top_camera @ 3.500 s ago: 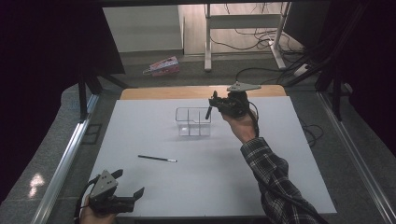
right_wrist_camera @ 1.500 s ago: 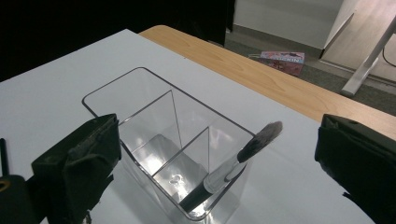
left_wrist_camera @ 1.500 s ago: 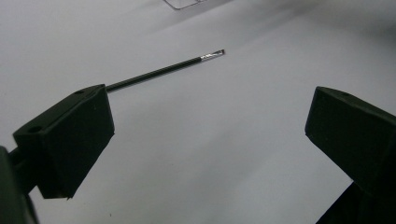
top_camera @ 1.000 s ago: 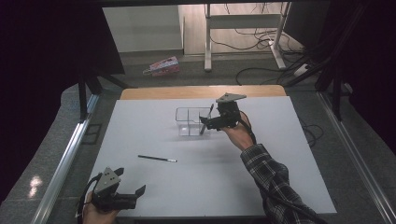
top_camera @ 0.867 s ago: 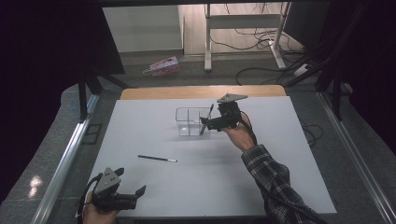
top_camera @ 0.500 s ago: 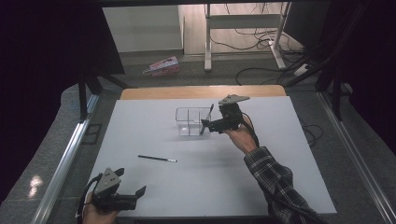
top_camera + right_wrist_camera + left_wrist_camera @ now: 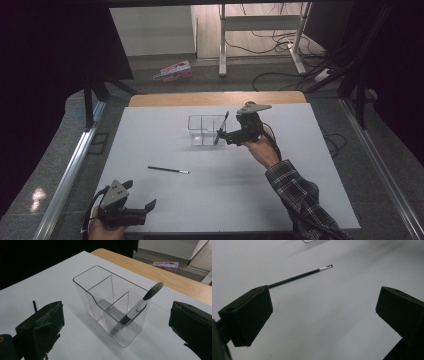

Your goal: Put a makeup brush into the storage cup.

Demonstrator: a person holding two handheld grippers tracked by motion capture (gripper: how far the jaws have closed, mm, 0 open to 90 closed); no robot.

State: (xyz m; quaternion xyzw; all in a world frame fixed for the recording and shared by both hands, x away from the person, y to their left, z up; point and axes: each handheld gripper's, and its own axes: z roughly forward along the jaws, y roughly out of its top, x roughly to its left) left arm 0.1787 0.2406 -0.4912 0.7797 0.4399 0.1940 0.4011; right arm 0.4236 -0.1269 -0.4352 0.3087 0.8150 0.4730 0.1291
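Near left: our left gripper [image 7: 142,209] rested wide open | Mid-table: thin black brush [image 7: 168,170] lay loose | Far: our right gripper [image 7: 223,136] gaped beside clear plastic three-compartment organiser [image 7: 202,131], grey-tipped makeup brush [image 7: 136,309] leaning in its right compartment | Risk: a nudge could tip it.

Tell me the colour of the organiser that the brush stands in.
The organiser is clear, see-through plastic; the right gripper view shows it best.

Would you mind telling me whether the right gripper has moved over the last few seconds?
Yes. The right gripper has come down and toward the person, ending beside the clear organizer, and has released the brush, which stands inside.
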